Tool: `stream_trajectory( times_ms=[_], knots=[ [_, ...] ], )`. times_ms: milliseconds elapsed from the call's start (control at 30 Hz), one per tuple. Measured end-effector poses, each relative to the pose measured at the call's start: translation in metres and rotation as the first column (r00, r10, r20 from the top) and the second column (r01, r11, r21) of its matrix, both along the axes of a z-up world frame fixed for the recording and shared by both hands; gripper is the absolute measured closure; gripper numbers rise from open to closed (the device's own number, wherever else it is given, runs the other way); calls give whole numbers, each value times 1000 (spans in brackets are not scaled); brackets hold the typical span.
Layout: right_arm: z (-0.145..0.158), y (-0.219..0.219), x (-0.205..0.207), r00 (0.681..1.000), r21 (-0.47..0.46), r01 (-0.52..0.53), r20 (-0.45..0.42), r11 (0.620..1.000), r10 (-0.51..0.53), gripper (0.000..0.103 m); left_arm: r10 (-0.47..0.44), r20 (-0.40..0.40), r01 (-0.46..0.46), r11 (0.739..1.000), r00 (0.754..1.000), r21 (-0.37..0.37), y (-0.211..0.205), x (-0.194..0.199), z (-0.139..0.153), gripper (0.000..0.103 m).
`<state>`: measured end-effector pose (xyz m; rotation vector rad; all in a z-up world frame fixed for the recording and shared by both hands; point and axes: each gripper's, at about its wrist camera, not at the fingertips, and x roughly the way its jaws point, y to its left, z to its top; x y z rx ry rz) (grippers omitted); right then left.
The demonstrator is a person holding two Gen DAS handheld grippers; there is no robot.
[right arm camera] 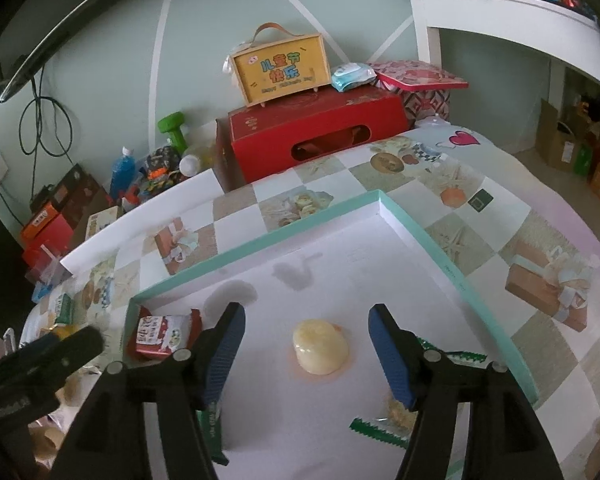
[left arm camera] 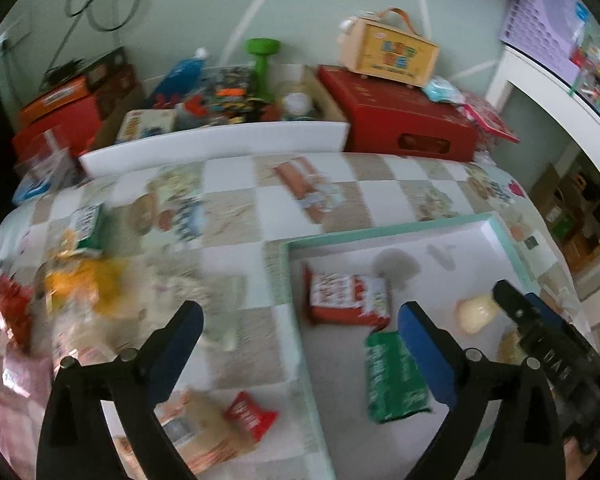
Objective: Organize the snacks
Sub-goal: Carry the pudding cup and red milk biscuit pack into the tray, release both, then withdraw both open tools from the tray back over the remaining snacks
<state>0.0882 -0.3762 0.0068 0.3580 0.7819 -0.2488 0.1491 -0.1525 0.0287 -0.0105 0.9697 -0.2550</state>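
On your left, loose snacks lie heaped on the checked cloth: a yellow bag, blurred, and nearer you a small red pack beside crinkly tan wrappers. Your left gripper hangs wide open with nothing between its blue ribbed pads, straddling the tray's left wall.

The tray is a shallow, flat box with a mint rim and a white floor, stained grey in two spots. In it, from the left: a red-and-white pack lying flat in the near-left corner; a green foil pack just below it; a pale, glossy, rounded bun in clear wrap at the middle; and a clear pack with green zigzag edges, partly hidden by your right finger.

Your right gripper is spread wide, empty, with the bun between its pads and touching neither.

Beyond the cloth, a red carton carries a yellow wooden case with a strap handle.
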Motion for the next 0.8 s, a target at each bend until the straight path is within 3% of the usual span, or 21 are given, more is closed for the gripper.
stream_trajectory(
  times_ms=[200,267,400,800],
  knots=[
    [10,15,-1,1000,-37,-26,6,999,27,34,86,19,-86,996,996,-15,42,-16,5,0],
    [12,20,-1,1000,-46,-29,0,999,29,30,109,25,-109,994,994,-15,56,-23,7,0],
    [14,32,-1,999,-82,-48,-3,995,48,0,160,35,-160,987,987,1,84,-34,10,0],
    [18,66,-2,991,-77,-135,-29,988,134,0,281,13,-281,960,960,-9,150,-65,3,0]
  ],
)
